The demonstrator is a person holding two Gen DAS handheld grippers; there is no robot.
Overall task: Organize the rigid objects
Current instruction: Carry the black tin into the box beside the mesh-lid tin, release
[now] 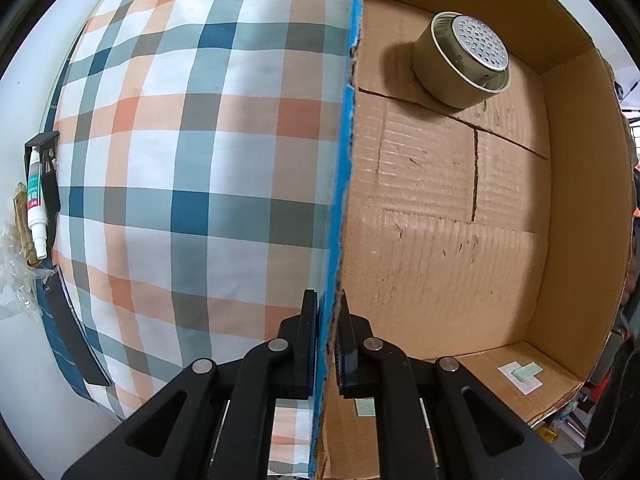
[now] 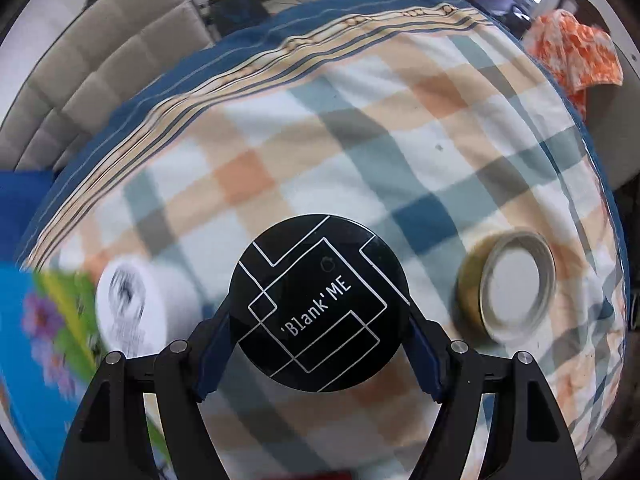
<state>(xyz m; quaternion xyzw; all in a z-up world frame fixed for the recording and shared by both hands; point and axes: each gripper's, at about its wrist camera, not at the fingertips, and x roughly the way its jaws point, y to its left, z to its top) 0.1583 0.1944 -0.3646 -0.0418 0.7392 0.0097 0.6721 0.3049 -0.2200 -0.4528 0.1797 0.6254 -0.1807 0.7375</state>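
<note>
Left gripper (image 1: 327, 344) is pinched on the blue-edged wall of the cardboard box (image 1: 552, 216), one finger outside, one inside, at the bottom centre of the left wrist view. The box fills the right half of that frame; its floor is creased and scuffed. In its upper right sits a tan round tin (image 1: 460, 66), lying tilted, with a perforated silver insert showing in its open mouth. The checked cloth (image 1: 192, 168) covers the left half; at the far left edge lies a small white bottle (image 1: 35, 208) with a red and green label.

Right gripper (image 2: 320, 340) is clamped on a black round case (image 2: 320, 304), pads on its left and right sides, at lower centre of the right wrist view. The lid is glossy black with white angular lines and the text 'Blank'ME. Background is motion-blurred: a gold-sided tin (image 2: 508, 288) with a pale lid at right, probably a white round container (image 2: 132, 304) at left, and a colourful flowered box (image 2: 36, 344) at the left edge.
</note>
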